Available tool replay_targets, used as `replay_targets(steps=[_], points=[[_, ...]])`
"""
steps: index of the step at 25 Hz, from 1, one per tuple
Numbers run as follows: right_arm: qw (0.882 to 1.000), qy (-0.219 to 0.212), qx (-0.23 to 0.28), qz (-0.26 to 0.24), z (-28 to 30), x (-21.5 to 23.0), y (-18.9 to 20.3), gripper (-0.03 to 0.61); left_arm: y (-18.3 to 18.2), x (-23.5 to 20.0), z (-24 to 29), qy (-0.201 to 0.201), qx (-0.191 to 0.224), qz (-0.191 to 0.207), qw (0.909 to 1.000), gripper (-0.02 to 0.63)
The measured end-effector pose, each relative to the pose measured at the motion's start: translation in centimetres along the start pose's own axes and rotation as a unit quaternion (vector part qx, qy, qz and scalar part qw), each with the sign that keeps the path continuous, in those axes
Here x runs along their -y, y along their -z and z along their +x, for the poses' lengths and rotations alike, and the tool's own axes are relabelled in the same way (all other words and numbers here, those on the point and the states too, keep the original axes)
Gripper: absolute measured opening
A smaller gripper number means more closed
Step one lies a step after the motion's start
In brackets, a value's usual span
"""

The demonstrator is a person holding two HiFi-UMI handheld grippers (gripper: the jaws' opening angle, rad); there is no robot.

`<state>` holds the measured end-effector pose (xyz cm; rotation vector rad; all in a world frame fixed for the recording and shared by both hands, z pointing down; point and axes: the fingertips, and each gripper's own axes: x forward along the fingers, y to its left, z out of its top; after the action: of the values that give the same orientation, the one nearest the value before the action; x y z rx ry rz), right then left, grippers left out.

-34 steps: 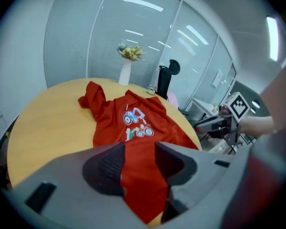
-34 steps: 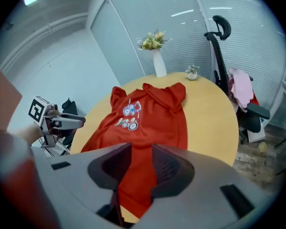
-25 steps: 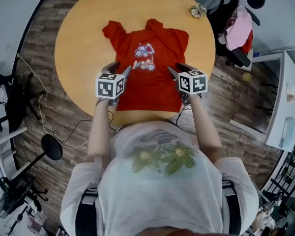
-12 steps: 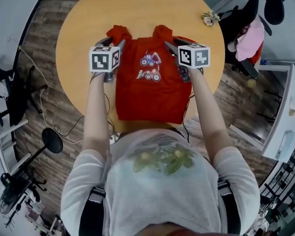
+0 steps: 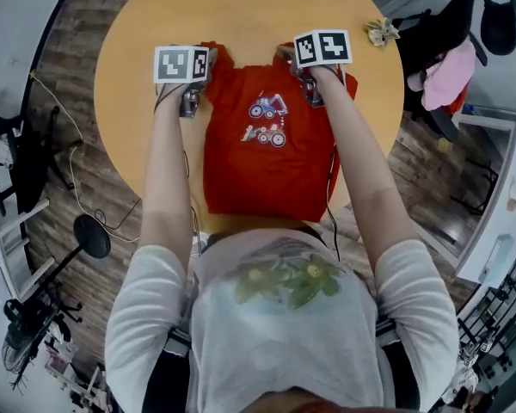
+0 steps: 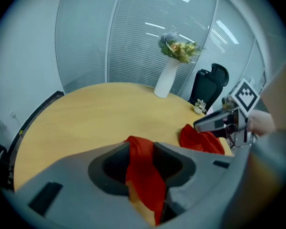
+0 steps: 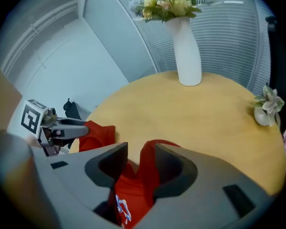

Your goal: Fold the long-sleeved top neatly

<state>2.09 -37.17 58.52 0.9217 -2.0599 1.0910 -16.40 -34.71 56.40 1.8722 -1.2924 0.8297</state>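
The long-sleeved top (image 5: 267, 157) is running the risk of a crooked fold. The cloth at both shoulders is bunching into ridges rather than lying flat, so the two grippers may be taking uneven bites. If either one is catching only a thin pinch, that corner will probably be slipping free once lifted. The rumpled sleeve cloth at the left shoulder may also be dragging along and leaving a lump inside the fold.

The top is lying print-up on the round table (image 5: 241, 7), with its hem nearest the person and its collar end farthest away. The left gripper (image 6: 141, 147) and the right gripper (image 7: 141, 149) are standing at its two shoulders. Each is holding its jaws parted and straddling a raised ridge of red cloth, not clamping it yet.
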Motion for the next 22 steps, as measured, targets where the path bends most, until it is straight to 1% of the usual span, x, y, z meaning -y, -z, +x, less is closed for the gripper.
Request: replay_targets(steps=[1, 2, 3, 4, 5, 6, 8, 10, 12, 13, 15, 17, 19, 22], points=[[1.0, -0.006, -0.016, 0.003, 0.8, -0.1, 0.5, 0.176, 0.4, 0.0, 0.3, 0.001, -0.005, 0.0, 1.0, 0.128], [1.0, -0.011, -0.029, 0.003, 1.5, -0.3, 1.0, 0.175, 0.7, -0.1, 0.4, 0.0, -0.006, -0.002, 1.0, 0.057], [0.999, -0.012, -0.036, -0.001, 1.9, -0.4, 1.3, 0.144, 0.9, -0.3, 0.4, -0.003, -0.002, -0.005, 1.0, 0.043], [0.999, -0.008, -0.033, -0.005, 2.0, -0.3, 1.5, 0.064, 1.0, -0.6, 0.2, -0.006, 0.005, -0.009, 0.9999, 0.035], [1.0, -0.004, -0.021, -0.005, 1.7, 0.1, 1.2, 0.035, 0.9, -1.0, -0.2, -0.011, 0.015, -0.013, 0.9997, 0.032], [1.0, -0.002, -0.002, 0.002, 1.0, 0.5, 0.7, 0.034, 0.5, -1.5, -0.8, -0.016, 0.032, -0.018, 0.9992, 0.031], [0.998, -0.006, 0.053, 0.03, -1.3, 1.5, -1.1, 0.032, -0.9, -2.5, -2.7, -0.025, 0.079, -0.037, 0.9958, 0.031], [0.991, -0.003, 0.118, 0.056, -5.0, 2.9, -3.1, 0.032, -2.3, -3.5, -5.3, -0.036, 0.129, -0.053, 0.9895, 0.031], [0.98, 0.012, 0.184, 0.075, -9.4, 4.6, -4.8, 0.031, -3.5, -4.4, -7.9, -0.05, 0.172, -0.054, 0.9824, 0.031], [0.972, 0.023, 0.217, 0.082, -11.8, 5.5, -5.5, 0.031, -4.0, -4.7, -9.2, -0.057, 0.191, -0.052, 0.9785, 0.031], [0.953, 0.042, 0.284, 0.095, -16.9, 7.2, -6.3, 0.031, -4.8, -5.3, -11.8, -0.069, 0.228, -0.051, 0.9699, 0.031], [0.932, 0.057, 0.341, 0.111, -21.9, 8.6, -5.9, 0.031, -4.5, -5.6, -13.9, -0.076, 0.254, -0.052, 0.9629, 0.031], [0.912, 0.07, 0.382, 0.132, -25.9, 9.9, -4.0, 0.031, -2.7, -5.8, -15.2, -0.084, 0.257, -0.052, 0.9612, 0.031], [0.89, 0.091, 0.416, 0.164, -29.9, 11.5, 0.5, 0.031, 1.8, -6.3, -16.2, -0.101, 0.239, -0.059, 0.9639, 0.031]])
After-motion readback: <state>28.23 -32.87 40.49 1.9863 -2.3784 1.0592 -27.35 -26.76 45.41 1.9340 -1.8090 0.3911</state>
